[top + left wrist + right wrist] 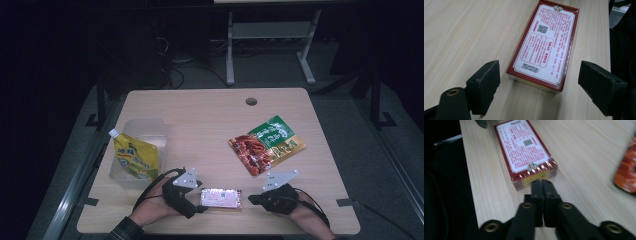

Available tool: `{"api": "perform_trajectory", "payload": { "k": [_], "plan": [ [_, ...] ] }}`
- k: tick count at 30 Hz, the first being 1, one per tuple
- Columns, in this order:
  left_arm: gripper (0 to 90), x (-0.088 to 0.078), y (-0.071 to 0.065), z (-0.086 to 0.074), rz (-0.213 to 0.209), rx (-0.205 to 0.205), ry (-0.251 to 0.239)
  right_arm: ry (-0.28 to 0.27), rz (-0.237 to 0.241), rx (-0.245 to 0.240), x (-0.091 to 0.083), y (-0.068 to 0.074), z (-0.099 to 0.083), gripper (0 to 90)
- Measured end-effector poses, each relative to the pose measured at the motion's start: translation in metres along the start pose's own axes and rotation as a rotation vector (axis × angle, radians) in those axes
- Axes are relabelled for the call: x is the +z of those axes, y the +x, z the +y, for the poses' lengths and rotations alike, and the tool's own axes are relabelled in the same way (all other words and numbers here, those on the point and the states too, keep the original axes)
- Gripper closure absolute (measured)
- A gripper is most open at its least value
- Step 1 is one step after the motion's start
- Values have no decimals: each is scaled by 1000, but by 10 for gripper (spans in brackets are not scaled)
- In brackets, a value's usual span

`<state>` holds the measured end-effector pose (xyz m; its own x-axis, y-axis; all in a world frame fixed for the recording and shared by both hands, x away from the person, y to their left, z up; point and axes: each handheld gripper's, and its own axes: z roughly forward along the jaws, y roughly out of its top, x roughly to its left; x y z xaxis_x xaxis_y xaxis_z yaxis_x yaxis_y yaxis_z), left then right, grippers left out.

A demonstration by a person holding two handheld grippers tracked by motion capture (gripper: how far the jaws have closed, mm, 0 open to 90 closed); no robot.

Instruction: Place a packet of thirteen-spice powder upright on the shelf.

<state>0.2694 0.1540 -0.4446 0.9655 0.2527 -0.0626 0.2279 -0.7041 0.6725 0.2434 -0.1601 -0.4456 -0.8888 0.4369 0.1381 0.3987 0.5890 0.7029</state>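
At the near edge of the table (pixel 210 102), between the person's two hands, lies a flat red box (pixel 221 198) with a white printed label, its label face up and its long side along the table edge. The left gripper (pixel 200 206) stands at the left short end of this box. Its jaws are wide apart, one on each side of the end, and in the left gripper view the pads do not touch the red box (pixel 545 45); wood is visible between each pad and the carton. The right gripper (pixel 251 199) is at the other short end. Its jaws are fully closed, pad against pad, with nothing between them, and in the right gripper view the joined tips point at the end face of the box (pixel 524 150), very close to it; I cannot tell if they touch.

Farther away, on the left, a yellow spout pouch (pixel 134 157) rests in a clear plastic container (pixel 142 131). On the right lies a green and orange snack bag (pixel 266 144), well apart from the box.

I judge that the box is being positioned for a grasp: the closed right gripper works as a stop or pusher, and the left one is ready to close. The next move needs the left jaws to go forward along both long sides and close evenly, so the box does not turn.
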Motion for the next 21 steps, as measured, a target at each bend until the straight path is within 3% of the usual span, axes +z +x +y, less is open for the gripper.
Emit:
{"api": "perform_trajectory", "payload": {
  "k": [11,12,21],
  "plan": [
    [154,13,4,-2,-16,31,38,52,35,-41,15,2,12,899],
    [155,14,4,-2,-20,17,37,50,40,-31,16,3,12,899],
    [264,15,6,-3,-54,29,47,66,39,-39,18,4,12,899]
  ]
}}
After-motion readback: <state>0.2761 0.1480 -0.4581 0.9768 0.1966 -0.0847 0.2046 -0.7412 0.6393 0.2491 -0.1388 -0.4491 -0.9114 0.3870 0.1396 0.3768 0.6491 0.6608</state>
